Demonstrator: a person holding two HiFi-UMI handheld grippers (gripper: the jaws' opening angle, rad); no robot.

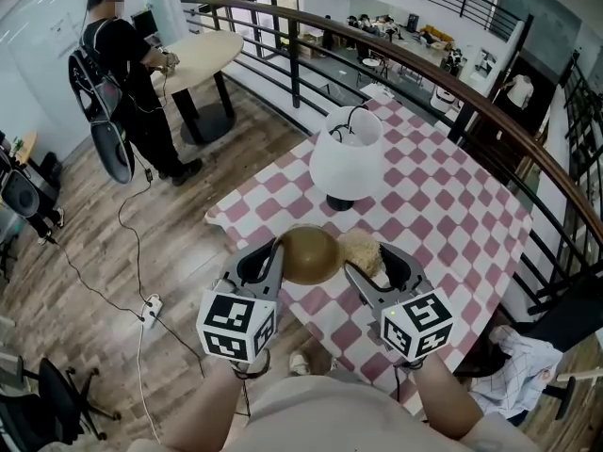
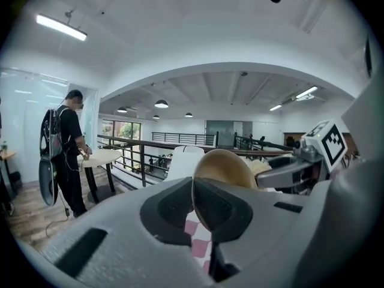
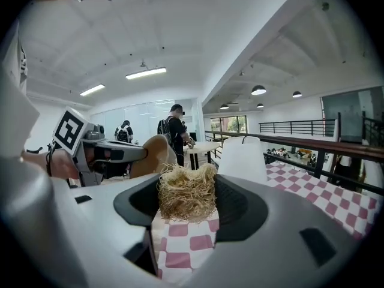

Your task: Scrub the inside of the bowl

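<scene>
A brown-gold bowl (image 1: 309, 254) is held up, tilted, over the near edge of the checkered table (image 1: 452, 205). My left gripper (image 1: 275, 252) is shut on its rim; in the left gripper view the thin rim of the bowl (image 2: 225, 168) runs between the pads of the left gripper (image 2: 193, 204). My right gripper (image 1: 372, 269) is shut on a wad of straw-coloured scrubbing fibre (image 1: 361, 250), just right of the bowl. In the right gripper view the scrubber (image 3: 186, 192) fills the jaws of the right gripper (image 3: 186, 201), with the bowl (image 3: 153, 155) a short way off to the left.
A white domed lamp (image 1: 347, 153) on a dark base stands on the table behind the bowl. A dark railing (image 1: 283, 55) curves round the table's far side. A person (image 1: 127, 73) stands by a round table (image 1: 203, 53) at the back left. A cable (image 1: 132, 243) trails across the wooden floor.
</scene>
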